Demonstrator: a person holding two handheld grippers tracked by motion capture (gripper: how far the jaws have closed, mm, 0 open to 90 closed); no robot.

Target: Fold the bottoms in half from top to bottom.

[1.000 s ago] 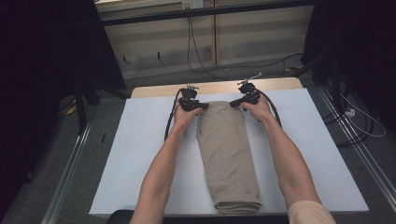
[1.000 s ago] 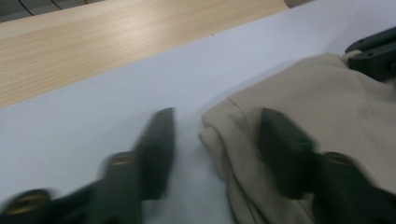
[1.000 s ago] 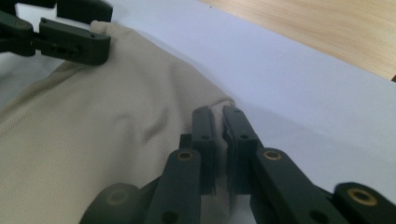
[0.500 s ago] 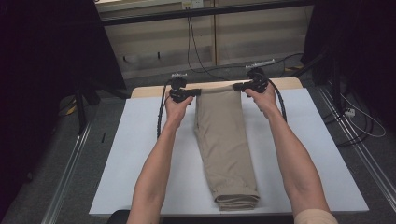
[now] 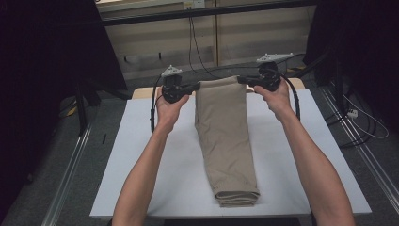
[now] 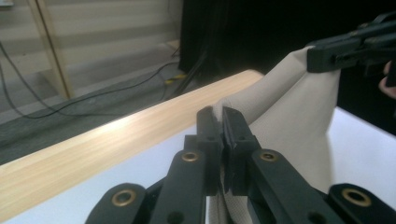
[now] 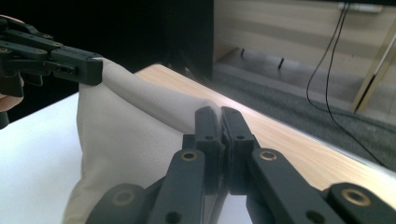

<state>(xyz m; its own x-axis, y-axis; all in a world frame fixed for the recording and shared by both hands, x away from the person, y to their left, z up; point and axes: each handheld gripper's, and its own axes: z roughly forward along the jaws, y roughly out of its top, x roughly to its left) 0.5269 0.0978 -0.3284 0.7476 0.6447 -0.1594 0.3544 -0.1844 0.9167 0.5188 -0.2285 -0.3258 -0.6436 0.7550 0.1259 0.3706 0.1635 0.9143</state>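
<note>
A long folded beige cloth (image 5: 228,141) lies lengthwise on the white table cover (image 5: 141,155), and its far end is raised off the table. My left gripper (image 5: 193,87) is shut on the far left corner, and my right gripper (image 5: 243,80) is shut on the far right corner. The edge is stretched between them. In the left gripper view the left gripper (image 6: 219,116) pinches the beige cloth (image 6: 289,121), with the right gripper (image 6: 327,53) clamping the other corner. In the right gripper view the right gripper (image 7: 219,116) pinches the cloth (image 7: 126,140), and the left gripper (image 7: 86,65) holds the opposite corner.
A strip of wooden tabletop (image 6: 116,140) shows beyond the white cover's far edge. Black cables (image 5: 193,42) run over the floor behind the table. Metal rails (image 5: 70,169) flank both sides, and dark curtains (image 5: 42,70) hang left and right.
Both grippers have risen from the table's far end, carrying the cloth's far edge up with them. The near end of the cloth still rests on the table.
</note>
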